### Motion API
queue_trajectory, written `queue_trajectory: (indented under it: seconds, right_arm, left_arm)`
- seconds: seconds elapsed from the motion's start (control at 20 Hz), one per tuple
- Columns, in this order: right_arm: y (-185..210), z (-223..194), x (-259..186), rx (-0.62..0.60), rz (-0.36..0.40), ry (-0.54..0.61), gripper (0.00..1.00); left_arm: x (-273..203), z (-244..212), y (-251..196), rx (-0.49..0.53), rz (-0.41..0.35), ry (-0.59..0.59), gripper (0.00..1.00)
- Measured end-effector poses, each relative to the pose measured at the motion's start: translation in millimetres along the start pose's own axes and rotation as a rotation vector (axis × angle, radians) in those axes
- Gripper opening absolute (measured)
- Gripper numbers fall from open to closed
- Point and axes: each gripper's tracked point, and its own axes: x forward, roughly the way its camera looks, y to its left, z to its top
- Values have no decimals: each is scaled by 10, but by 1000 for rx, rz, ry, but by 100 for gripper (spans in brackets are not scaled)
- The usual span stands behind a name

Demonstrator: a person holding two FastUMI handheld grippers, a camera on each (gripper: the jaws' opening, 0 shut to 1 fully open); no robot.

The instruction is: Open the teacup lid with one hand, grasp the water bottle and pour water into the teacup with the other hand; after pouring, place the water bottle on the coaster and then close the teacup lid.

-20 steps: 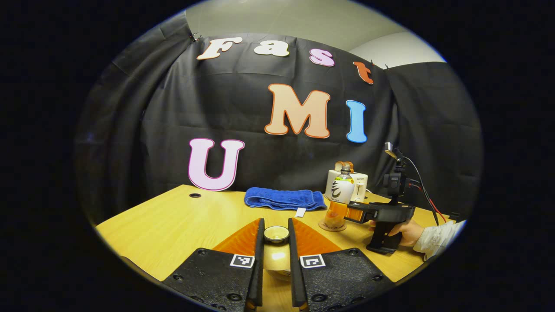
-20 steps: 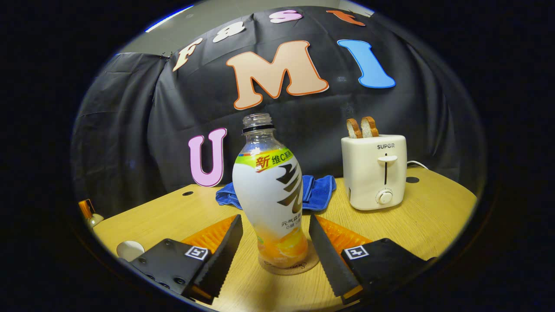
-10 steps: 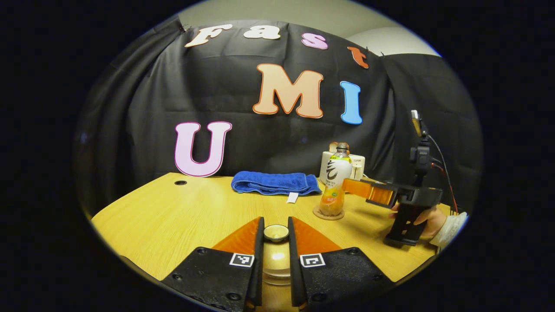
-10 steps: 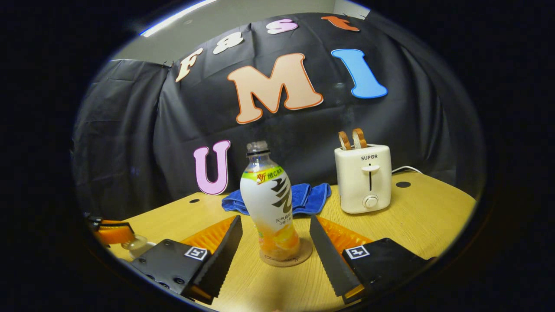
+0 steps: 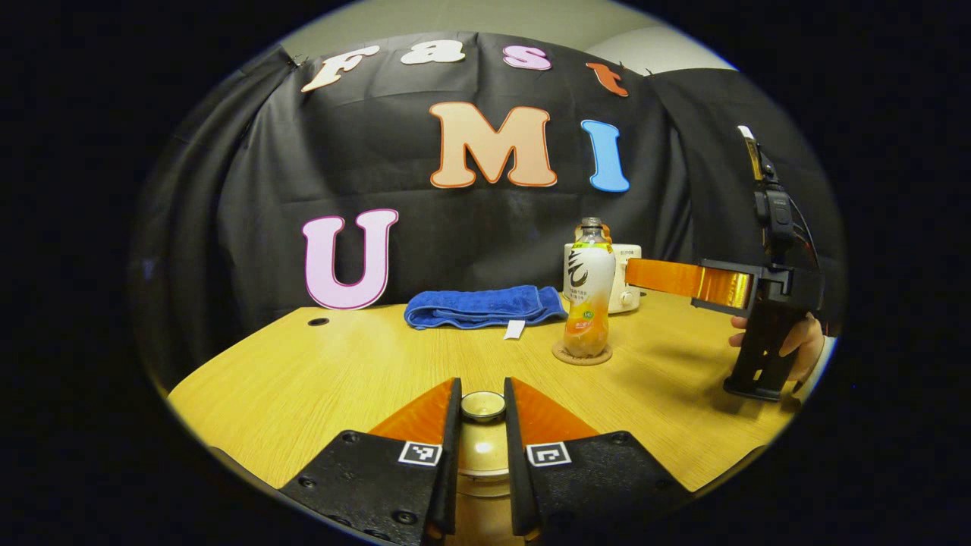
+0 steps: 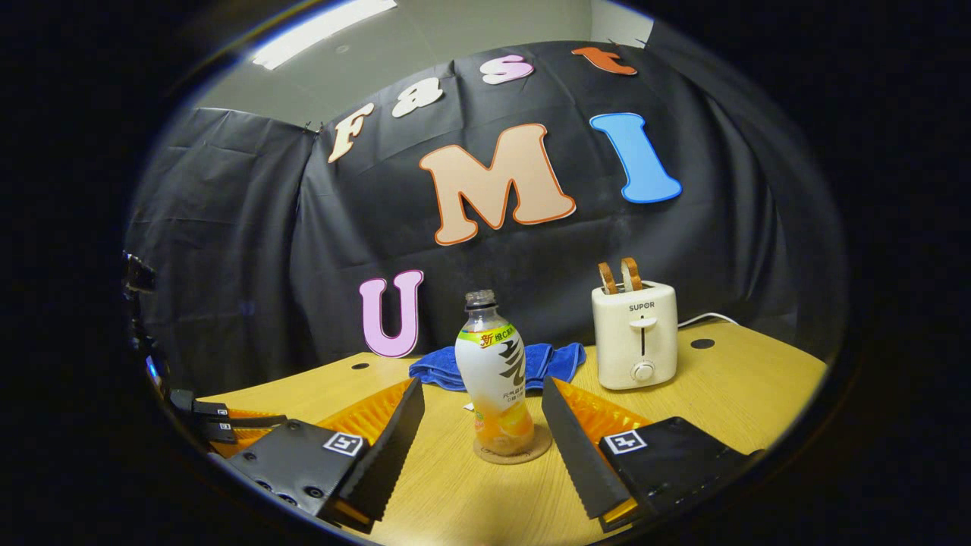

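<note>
Teacup lid [image 5: 483, 406] sits clenched between the fingers of the left tool [image 5: 482, 462], low over the near edge of the bench [image 5: 318, 379]; its small knob shows at the fingertips and a pale rounded body below it, though whether the lid is seated on the cup or lifted off it I cannot tell. The right tool [image 6: 481, 432] is released, its fingers spread wide with nothing between them, and the water bottle [image 6: 494, 379] stands apart beyond them, upright and uncapped on the round coaster [image 6: 512, 451]. From the left gripper view that tool is held up off to the right, clear of the bottle. Farther back lie a folded blue towel [image 6: 535, 360] and a toaster [image 6: 636, 334]. Judging by this, the bottle step is done; only closing the lid remains.
</note>
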Motion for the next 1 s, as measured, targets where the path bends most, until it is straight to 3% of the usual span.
queue_trajectory:
  seconds: [0.1, 0.25, 0.3, 0.7, 1.0]
  right_arm:
    - [37, 1, -125, 3, 3, -1, 97]
    - [28, 0, -310, 15, -16, -7, 97]
    - [8, -9, -384, 15, -31, -8, 98]
    - [-222, -165, -1024, -109, -182, -15, 99]
    - [-212, -283, -1290, -175, -220, -17, 98]
  left_arm:
    - [-14, -10, 36, 7, 22, -8, 30]
    - [-106, 18, 89, 13, 70, -18, 99]
    - [-135, 40, 117, 18, 89, -31, 94]
    - [-460, 185, 206, 17, 176, -125, 96]
    - [-531, 163, 187, 15, 186, -142, 96]
